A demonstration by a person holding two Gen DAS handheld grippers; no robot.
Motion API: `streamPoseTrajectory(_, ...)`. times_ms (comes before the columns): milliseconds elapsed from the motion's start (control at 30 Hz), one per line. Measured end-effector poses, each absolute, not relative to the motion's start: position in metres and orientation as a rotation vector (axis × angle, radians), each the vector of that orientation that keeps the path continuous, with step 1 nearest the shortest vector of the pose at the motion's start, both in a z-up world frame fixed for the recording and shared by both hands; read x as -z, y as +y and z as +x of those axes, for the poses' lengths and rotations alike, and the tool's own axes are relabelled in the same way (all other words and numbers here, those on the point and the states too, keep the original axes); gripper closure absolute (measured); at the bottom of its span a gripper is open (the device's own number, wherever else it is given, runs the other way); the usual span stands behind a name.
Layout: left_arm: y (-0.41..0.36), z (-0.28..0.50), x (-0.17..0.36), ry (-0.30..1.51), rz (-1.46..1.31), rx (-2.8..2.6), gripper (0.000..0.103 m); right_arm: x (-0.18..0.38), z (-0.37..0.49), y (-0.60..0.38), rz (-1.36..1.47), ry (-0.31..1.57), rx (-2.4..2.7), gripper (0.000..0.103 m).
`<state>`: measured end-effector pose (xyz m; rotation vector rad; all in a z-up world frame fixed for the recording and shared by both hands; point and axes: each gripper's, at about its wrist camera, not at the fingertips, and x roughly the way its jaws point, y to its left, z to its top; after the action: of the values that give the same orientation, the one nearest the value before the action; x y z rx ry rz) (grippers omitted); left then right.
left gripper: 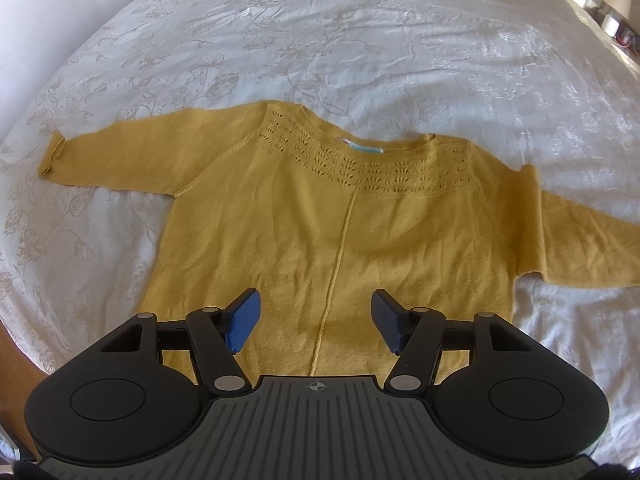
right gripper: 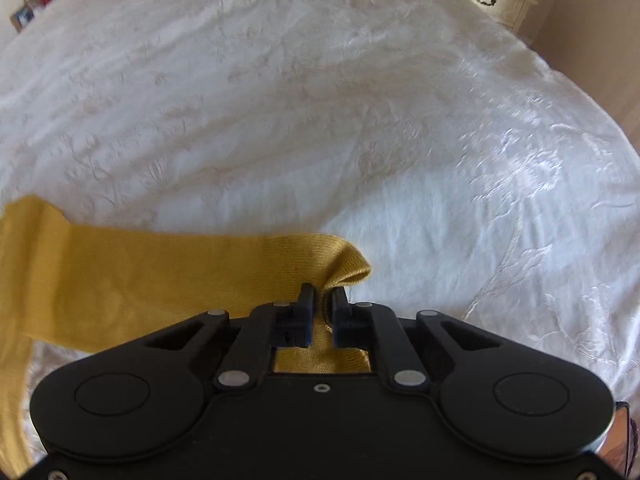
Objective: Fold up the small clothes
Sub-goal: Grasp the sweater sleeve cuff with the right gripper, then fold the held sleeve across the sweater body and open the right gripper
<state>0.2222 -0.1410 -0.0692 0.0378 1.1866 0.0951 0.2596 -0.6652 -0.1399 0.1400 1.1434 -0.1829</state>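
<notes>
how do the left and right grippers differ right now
The left gripper has its jaws apart and empty above the yellow sweater; the right gripper is shut on the sweater's sleeve cuff. The left's blue pads show; the right's are hidden by fabric. Both point down at the white bedspread.

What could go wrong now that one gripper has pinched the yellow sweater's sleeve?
The right gripper pinches only the sleeve near its cuff, so the knit could slip out. The left gripper is open above the sweater, pinning nothing, so pulling might drag the whole garment across the bedspread and wrinkle it.
</notes>
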Motion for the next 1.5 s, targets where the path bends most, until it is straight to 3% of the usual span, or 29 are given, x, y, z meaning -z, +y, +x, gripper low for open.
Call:
streamPoseTrajectory(367,-0.115,0.217,0.068,1.13,0.043,-0.072,0.043,0.035,0.231,-0.681,0.289,0.96,0.323,0.095)
streamPoseTrajectory(700,-0.05,0.213,0.069,1.109,0.062,-0.063,0.043,-0.009,0.274,-0.517,0.299,0.885,0.03,0.095)
streamPoseTrajectory(967,0.024,0.214,0.076,1.117,0.095,-0.097,0.043,0.0,0.332,-0.346,0.372,0.873,-0.289,0.095)
streamPoseTrajectory(1333,0.1,0.218,0.086,1.146,0.065,-0.154,0.043,0.078,0.362,-0.177,0.444,1.01,-0.412,0.094)
streamPoseTrajectory(1467,0.112,0.225,0.092,1.15,0.079,-0.14,0.043,0.092,0.354,-0.159,0.507,0.985,-0.456,0.083)
streamPoseTrajectory(1500,0.115,0.227,0.093,1.146,0.081,-0.131,0.043,0.094,0.351,-0.16,0.533,0.973,-0.458,0.071)
